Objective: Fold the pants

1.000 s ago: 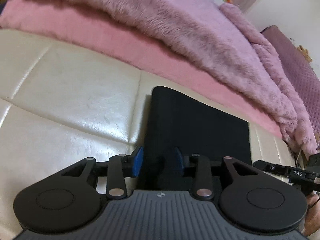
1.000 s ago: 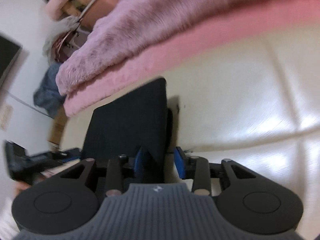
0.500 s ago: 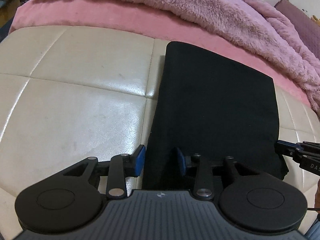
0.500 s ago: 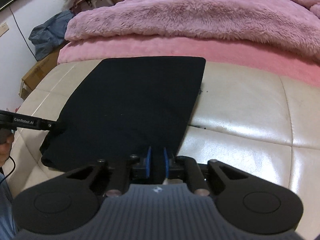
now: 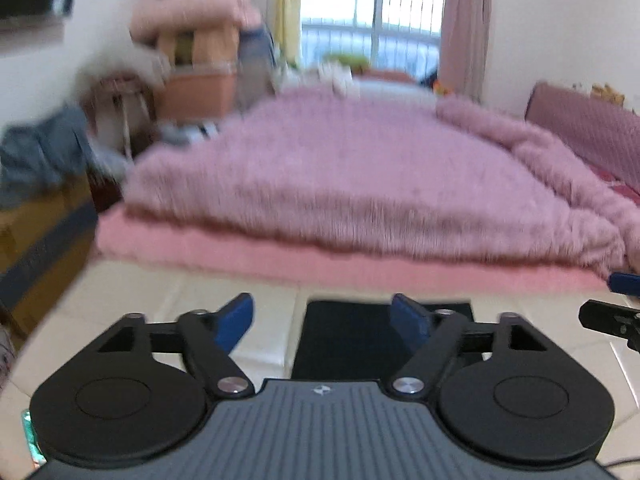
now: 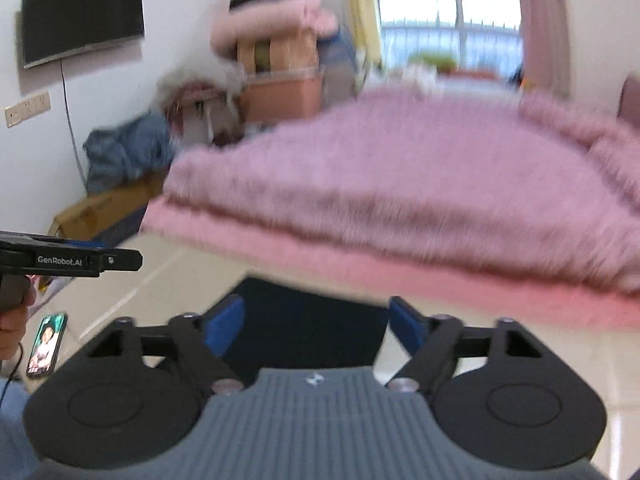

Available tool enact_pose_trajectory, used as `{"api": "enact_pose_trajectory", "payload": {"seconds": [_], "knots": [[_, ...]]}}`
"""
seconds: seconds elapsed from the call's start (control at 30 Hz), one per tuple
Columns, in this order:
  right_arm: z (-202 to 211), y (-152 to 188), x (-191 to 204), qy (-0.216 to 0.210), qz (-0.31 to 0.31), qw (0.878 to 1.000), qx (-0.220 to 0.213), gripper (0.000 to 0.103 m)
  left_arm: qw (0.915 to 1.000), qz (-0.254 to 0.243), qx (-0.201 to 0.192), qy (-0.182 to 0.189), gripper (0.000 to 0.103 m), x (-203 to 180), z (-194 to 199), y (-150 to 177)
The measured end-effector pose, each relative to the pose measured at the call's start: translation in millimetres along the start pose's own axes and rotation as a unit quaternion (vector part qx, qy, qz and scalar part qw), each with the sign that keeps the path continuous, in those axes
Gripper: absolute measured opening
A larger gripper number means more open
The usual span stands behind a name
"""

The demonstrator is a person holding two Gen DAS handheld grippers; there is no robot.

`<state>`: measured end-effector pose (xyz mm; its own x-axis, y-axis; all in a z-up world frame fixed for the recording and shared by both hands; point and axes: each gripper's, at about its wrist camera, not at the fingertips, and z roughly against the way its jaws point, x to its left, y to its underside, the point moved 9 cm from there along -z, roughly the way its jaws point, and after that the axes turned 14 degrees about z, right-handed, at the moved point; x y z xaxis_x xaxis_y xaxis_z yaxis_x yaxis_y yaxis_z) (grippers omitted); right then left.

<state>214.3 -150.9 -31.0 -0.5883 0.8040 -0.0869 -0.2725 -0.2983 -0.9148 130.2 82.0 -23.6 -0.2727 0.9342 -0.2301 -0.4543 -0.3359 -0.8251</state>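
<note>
Both views motion-blurred. One pair of black pants (image 5: pixel 380 336), folded into a flat rectangle, lies on the cream leather cushion surface (image 5: pixel 168 308) just ahead of the fuzzy bedding edge. Two tools total. Left tool (image 5: pixel 322 318): jaws spread wide, nothing between them, blue pads clear of the fabric; the pants sit ahead of it and slightly to its right, and whether the right pad overlaps the cloth or is just in front of it I can't tell. Right tool (image 6: pixel 316 320): also spread wide, holding nothing, pants (image 6: pixel 308 320) visible through the gap, centred between the pads. Each tool shows up in the other's view: right one at the far right edge of the left view (image 5: pixel 612 316), left one at the left edge of the right view (image 6: pixel 72 260), gripped by a hand (image 6: pixel 14 320). Two bedding layers behind the pants: one mauve fuzzy blanket (image 5: pixel 360 184) on top of one pink blanket (image 5: pixel 280 256). One phone (image 6: pixel 46 344) with its screen lit lies on the cushion surface under the left tool. One wall-mounted TV (image 6: pixel 82 20), one window (image 5: pixel 368 12) at the back.
</note>
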Motion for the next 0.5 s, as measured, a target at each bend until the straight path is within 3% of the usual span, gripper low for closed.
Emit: {"api": "enact_pose_trajectory", "payload": {"seconds": [0.2, 0.5], "knots": [[66.9, -13.4, 18.6, 0.06, 0.009, 0.997, -0.054, 0.082, 0.9968, -0.019, -0.068, -0.037, 0.099, -18.7, 48.2, 6.7], [107.4, 23.9, 40.5, 0.064, -0.044, 0.996, -0.037, 0.082, 0.9992, -0.008, -0.017, -0.035, 0.099, -30.5, 64.6, 46.5]]}}
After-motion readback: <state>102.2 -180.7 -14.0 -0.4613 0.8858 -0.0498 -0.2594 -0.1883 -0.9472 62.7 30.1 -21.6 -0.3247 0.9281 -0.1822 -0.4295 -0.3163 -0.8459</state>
